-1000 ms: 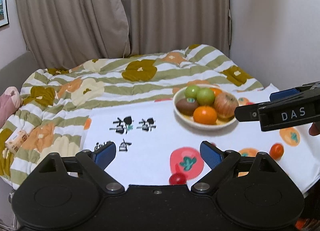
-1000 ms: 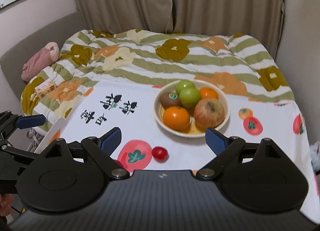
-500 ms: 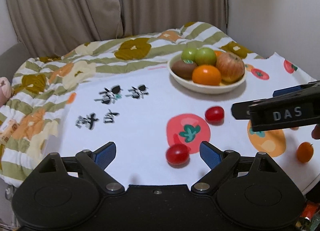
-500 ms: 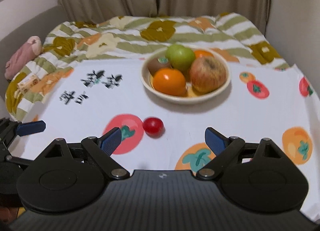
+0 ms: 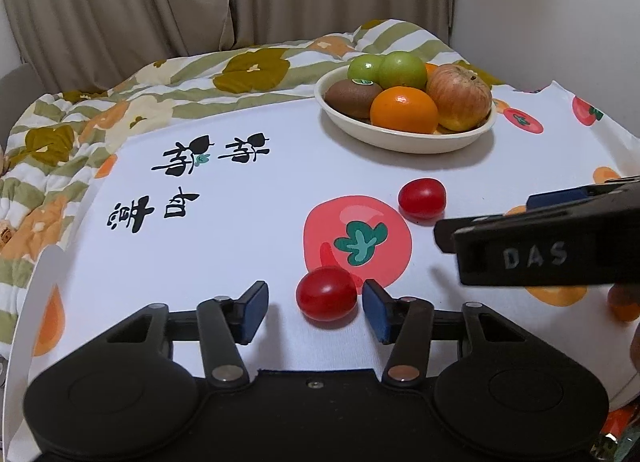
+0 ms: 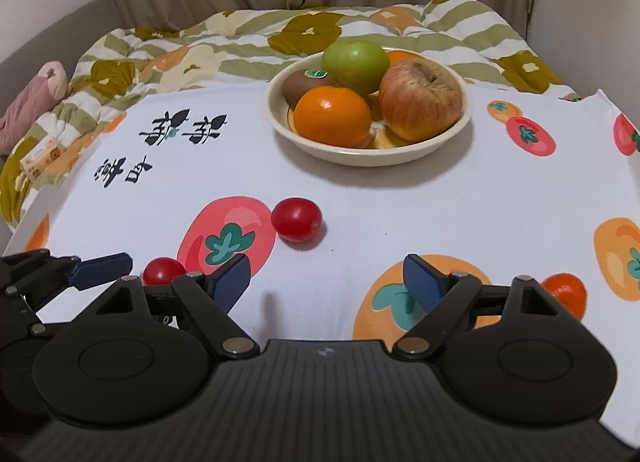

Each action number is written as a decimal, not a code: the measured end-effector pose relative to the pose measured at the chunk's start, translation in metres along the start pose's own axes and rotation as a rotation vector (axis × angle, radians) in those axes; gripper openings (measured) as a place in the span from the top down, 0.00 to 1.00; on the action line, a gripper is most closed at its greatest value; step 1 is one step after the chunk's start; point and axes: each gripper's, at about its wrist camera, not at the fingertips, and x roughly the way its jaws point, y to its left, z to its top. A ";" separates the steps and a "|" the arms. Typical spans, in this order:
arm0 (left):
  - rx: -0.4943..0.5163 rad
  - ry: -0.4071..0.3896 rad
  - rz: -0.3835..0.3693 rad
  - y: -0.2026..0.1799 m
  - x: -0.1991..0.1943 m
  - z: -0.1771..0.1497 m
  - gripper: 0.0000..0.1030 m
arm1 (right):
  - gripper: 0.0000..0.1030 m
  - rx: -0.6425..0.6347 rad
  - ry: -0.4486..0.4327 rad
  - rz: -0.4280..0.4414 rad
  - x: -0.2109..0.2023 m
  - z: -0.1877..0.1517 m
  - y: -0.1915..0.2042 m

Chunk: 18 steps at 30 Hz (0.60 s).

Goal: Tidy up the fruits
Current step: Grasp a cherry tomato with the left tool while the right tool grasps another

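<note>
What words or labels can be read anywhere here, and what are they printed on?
"DAS": pale letters on the side of the right gripper.
Black brush characters on the white tablecloth: seen upside down, not readable.
Green sticker on the kiwi: too small.
Small carton on the quilt: print blurred.

Your left gripper (image 5: 314,312) now sits lower and closer to the bench (image 5: 248,221) than a second ago, and its jaws have just been closing, with the near cherry tomato (image 5: 326,299) between the blue pads but not yet pinched. Your right gripper (image 6: 326,284) also comes down toward the bench; its jaws have narrowed slightly with nothing between them. An orange cherry tomato (image 6: 566,294) now shows beside its right finger.
</note>
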 end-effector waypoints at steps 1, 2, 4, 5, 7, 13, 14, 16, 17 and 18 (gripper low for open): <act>-0.002 0.005 -0.001 -0.001 0.002 0.001 0.52 | 0.07 -0.004 0.001 0.000 0.002 0.000 0.001; -0.005 0.011 -0.005 -0.001 0.004 0.001 0.55 | 0.08 -0.006 0.003 -0.001 0.004 0.001 0.002; -0.016 0.020 -0.017 0.000 0.006 0.001 0.62 | 0.09 -0.005 0.007 0.001 0.008 0.002 0.002; -0.019 0.021 -0.020 0.000 0.006 0.001 0.63 | 0.10 -0.004 0.008 0.002 0.009 0.003 0.002; -0.027 0.020 -0.024 0.001 0.007 0.001 0.63 | 0.13 -0.008 0.009 0.006 0.012 0.004 0.003; -0.025 0.020 -0.018 0.002 0.006 0.001 0.63 | 0.25 -0.025 0.009 0.019 0.019 0.009 0.007; -0.029 0.021 -0.014 0.003 0.006 0.001 0.63 | 0.26 -0.029 0.010 0.022 0.021 0.010 0.008; -0.037 0.023 -0.007 0.006 0.007 0.001 0.64 | 0.27 -0.035 0.008 0.026 0.024 0.013 0.010; -0.039 0.023 -0.003 0.008 0.007 0.001 0.64 | 0.29 -0.037 0.007 0.028 0.025 0.014 0.010; -0.041 0.023 0.002 0.010 0.007 0.001 0.64 | 0.30 -0.038 0.005 0.030 0.027 0.015 0.012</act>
